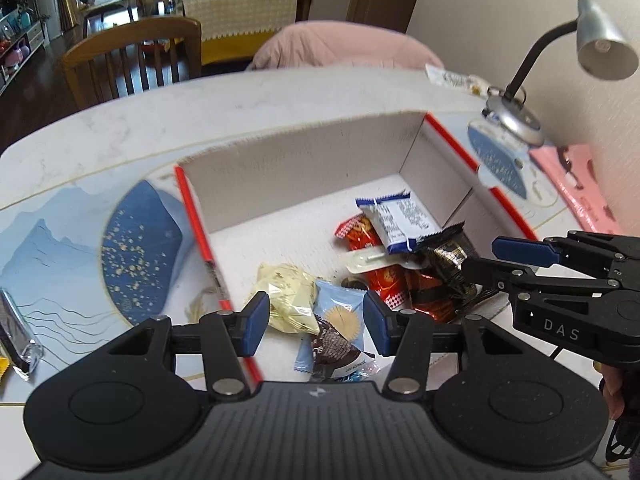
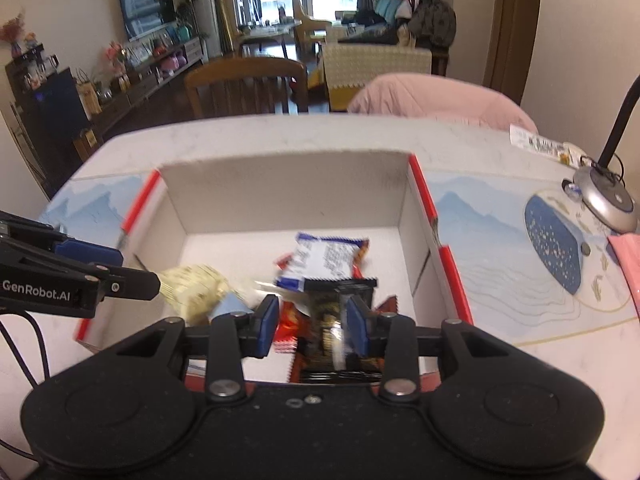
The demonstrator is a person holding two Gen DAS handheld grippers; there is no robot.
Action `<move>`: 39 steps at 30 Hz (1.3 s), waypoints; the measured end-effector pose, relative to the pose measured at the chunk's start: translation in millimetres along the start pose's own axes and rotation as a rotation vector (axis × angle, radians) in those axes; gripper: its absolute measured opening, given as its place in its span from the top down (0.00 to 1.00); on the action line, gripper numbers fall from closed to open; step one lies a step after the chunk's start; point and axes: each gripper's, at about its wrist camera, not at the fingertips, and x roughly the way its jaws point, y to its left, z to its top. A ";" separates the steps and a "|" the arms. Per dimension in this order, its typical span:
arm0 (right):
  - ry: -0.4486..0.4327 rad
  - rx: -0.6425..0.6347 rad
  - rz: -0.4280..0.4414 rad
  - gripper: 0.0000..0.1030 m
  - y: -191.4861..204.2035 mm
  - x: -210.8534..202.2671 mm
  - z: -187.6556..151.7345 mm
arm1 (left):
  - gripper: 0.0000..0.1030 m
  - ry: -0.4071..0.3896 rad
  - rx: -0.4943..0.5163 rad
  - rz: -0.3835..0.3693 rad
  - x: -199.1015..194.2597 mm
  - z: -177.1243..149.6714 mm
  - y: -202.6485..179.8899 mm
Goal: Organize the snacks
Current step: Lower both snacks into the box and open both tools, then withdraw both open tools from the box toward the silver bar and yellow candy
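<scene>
Mixed wrapped snacks (image 1: 384, 264) heaped loosely inside an open red-rimmed cardboard box (image 1: 304, 160).

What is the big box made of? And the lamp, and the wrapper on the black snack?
The box looks like cardboard: matte grey-white walls with thin, folded edges. The lamp shade seems to be metal, silvery and softly shiny, on a bendy black neck. The black snack wrapper looks like plastic foil: crinkled, glossy, with a zigzag sealed end.

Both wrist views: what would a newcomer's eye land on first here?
The open cardboard box with red edges, mid-table, holding a heap of bright snack packets. Both tongs hang over it: the left tongs open above a pale blue packet, the right tongs straddling a dark packet.
</scene>
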 end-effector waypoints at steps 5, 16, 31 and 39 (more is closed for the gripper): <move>-0.050 0.008 0.045 0.64 18.6 -20.0 3.2 | 0.51 -0.056 -0.006 -0.006 -27.1 -8.8 15.0; -0.103 0.032 0.162 0.58 75.1 -36.9 9.1 | 0.51 -0.114 -0.059 0.008 -80.6 -42.2 70.9; -0.090 -0.104 0.300 0.03 201.1 -3.7 16.0 | 0.34 -0.155 -0.255 0.126 -132.1 -113.3 193.3; -0.013 -0.105 0.327 0.00 248.7 33.4 34.3 | 0.22 -0.184 -0.416 0.172 -130.9 -131.5 255.2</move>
